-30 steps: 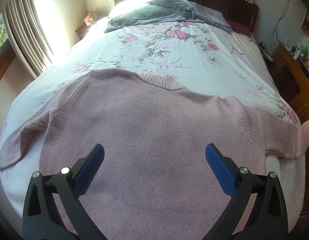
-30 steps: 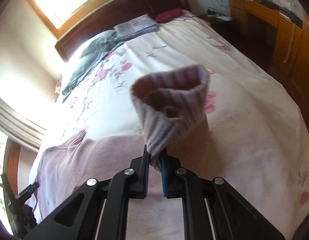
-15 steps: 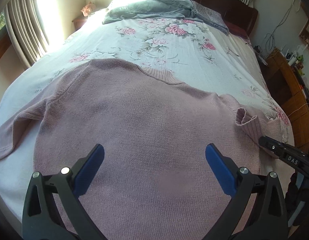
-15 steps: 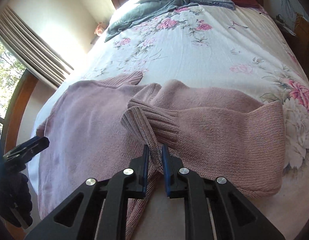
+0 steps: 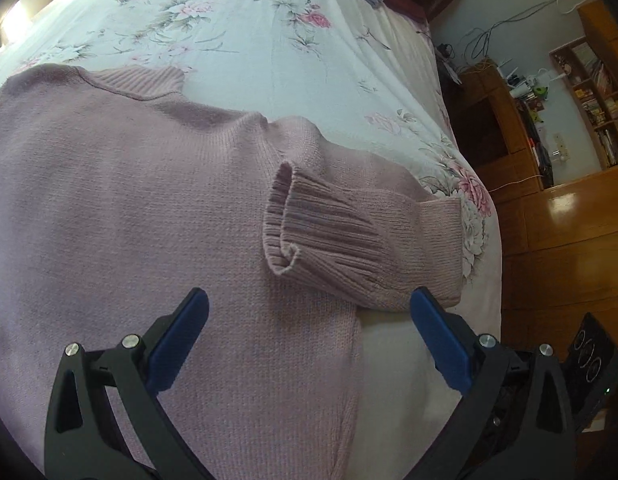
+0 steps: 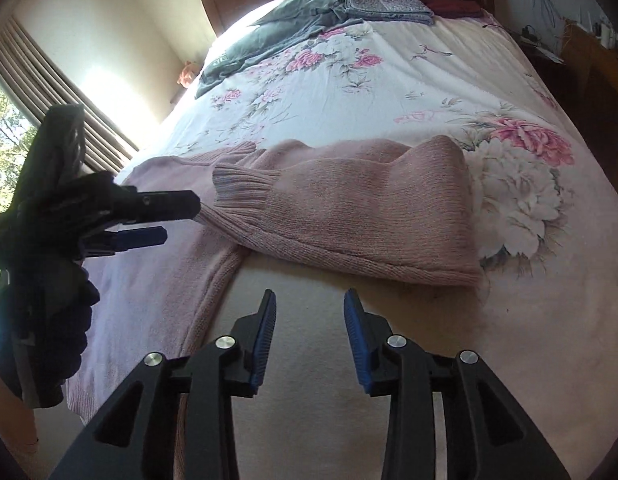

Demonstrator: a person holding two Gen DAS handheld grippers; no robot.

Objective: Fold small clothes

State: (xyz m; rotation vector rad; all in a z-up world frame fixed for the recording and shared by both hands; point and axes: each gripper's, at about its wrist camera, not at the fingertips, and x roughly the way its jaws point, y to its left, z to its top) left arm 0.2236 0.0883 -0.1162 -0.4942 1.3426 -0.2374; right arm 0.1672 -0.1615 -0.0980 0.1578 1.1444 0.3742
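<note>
A pink knit sweater (image 5: 129,208) lies flat on the floral bedspread (image 5: 269,48). Its right sleeve (image 5: 369,232) is folded back across the body, and the ribbed cuff (image 5: 285,224) rests on the chest. My left gripper (image 5: 309,332) hovers open over the sweater's lower body, just short of the cuff. In the right wrist view the folded sleeve (image 6: 349,216) lies ahead of my right gripper (image 6: 309,320), which is open and empty above the bare bedspread (image 6: 509,320). The left gripper (image 6: 149,220) shows there at the left, held by a gloved hand.
A grey garment (image 6: 277,36) and a folded patterned cloth (image 6: 385,4) lie at the head of the bed by the dark headboard. Wooden shelves and a desk (image 5: 569,100) stand to the right of the bed. Curtains (image 6: 49,92) hang at the left.
My right gripper laid the sleeve cuff on the sweater's chest, let go and drew back, open. The left gripper moved right, toward the folded sleeve.
</note>
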